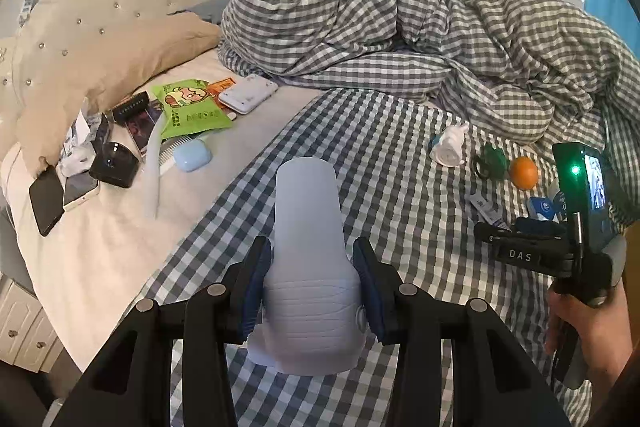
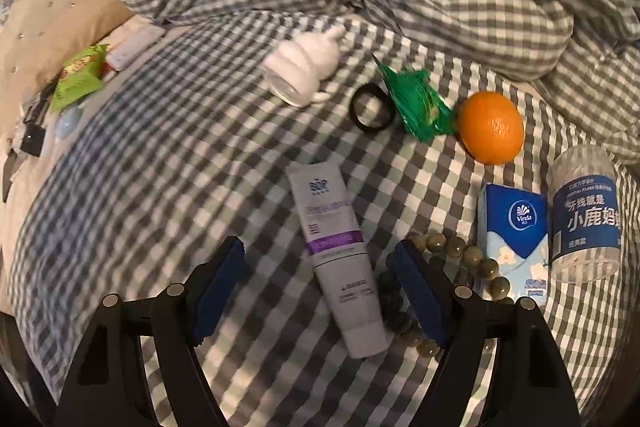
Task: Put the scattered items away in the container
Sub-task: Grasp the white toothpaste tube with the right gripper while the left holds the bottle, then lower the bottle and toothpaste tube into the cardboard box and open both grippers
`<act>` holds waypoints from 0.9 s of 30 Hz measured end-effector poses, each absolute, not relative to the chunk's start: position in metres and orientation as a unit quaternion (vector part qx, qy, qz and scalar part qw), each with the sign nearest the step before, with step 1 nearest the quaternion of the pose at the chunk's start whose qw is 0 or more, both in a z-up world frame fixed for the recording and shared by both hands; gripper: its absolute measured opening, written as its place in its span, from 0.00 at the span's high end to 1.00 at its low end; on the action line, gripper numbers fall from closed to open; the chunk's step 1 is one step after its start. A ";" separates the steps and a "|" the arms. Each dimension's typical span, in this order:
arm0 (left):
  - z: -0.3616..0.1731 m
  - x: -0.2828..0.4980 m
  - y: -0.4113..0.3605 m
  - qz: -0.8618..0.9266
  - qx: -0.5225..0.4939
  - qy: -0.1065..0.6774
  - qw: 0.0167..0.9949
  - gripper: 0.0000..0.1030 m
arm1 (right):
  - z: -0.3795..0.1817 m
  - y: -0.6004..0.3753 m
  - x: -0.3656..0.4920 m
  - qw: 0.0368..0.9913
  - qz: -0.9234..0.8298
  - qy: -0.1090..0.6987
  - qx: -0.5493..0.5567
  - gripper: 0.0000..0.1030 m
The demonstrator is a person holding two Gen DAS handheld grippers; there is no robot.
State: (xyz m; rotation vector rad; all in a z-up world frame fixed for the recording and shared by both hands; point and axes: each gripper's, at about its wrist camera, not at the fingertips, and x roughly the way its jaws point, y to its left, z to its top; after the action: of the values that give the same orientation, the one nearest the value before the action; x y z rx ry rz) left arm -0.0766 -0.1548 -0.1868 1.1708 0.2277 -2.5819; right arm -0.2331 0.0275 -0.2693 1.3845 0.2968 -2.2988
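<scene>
My left gripper (image 1: 308, 291) is shut on a pale blue ribbed container (image 1: 306, 247), held above the checked bed sheet. My right gripper (image 2: 320, 287) is open, its fingers on either side of a white and purple tube (image 2: 340, 255) that lies on the sheet. Beside the tube lie a bead bracelet (image 2: 460, 255), a Vinda tissue pack (image 2: 514, 227) and a floss jar (image 2: 584, 215). Farther off are an orange (image 2: 491, 127), a green wrapper (image 2: 416, 103), a black ring (image 2: 370, 107) and a white figurine (image 2: 304, 67). The right gripper also shows at the right edge of the left wrist view (image 1: 520, 247).
A bunched checked duvet (image 1: 400, 7) fills the far side of the bed. By the beige pillow (image 1: 104, 43) lie phones (image 1: 60, 195), a green snack bag (image 1: 192, 107), a white device (image 1: 248, 93), a blue case (image 1: 193, 155) and a black box (image 1: 114, 165). Drawers (image 1: 24, 331) stand at the lower left.
</scene>
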 end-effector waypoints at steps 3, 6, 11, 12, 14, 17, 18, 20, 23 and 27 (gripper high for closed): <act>-0.187 -0.079 -0.153 -0.898 0.406 0.078 0.147 0.58 | -0.271 0.024 -0.234 0.216 -0.830 0.120 0.500 0.49; -0.187 -0.079 -0.151 -0.899 0.407 0.075 0.147 0.58 | -0.275 0.021 -0.233 0.219 -0.820 0.131 0.512 0.72; -0.181 -0.078 -0.147 -0.900 0.404 0.073 0.144 0.58 | -0.270 0.027 -0.230 0.223 -0.822 0.116 0.511 0.73; -0.178 -0.077 -0.146 -0.901 0.403 0.072 0.143 0.58 | -0.268 0.030 -0.229 0.225 -0.823 0.112 0.510 0.73; -0.171 -0.076 -0.142 -0.903 0.399 0.069 0.140 0.58 | -0.259 0.035 -0.223 0.224 -0.828 0.109 0.502 0.73; -0.160 -0.074 -0.133 -0.908 0.391 0.065 0.132 0.58 | -0.237 0.045 -0.212 0.227 -0.838 0.098 0.487 0.73; -0.154 -0.073 -0.128 -0.911 0.387 0.064 0.128 0.58 | -0.227 0.050 -0.208 0.229 -0.841 0.093 0.481 0.73; -0.143 -0.071 -0.118 -0.915 0.380 0.061 0.118 0.58 | -0.207 0.060 -0.199 0.230 -0.850 0.083 0.467 0.73; -0.128 -0.067 -0.100 -0.922 0.369 0.055 0.103 0.58 | -0.176 0.079 -0.184 0.226 -0.864 0.072 0.443 0.73; -0.105 -0.059 -0.066 -0.931 0.353 0.044 0.078 0.58 | -0.133 0.114 -0.159 0.215 -0.885 0.056 0.409 0.73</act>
State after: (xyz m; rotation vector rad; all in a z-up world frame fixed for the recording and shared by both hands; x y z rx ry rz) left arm -0.0591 -0.0665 -0.1051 1.0572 0.1311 -2.7895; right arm -0.1587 0.1140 -0.1325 1.1347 0.1540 -2.4534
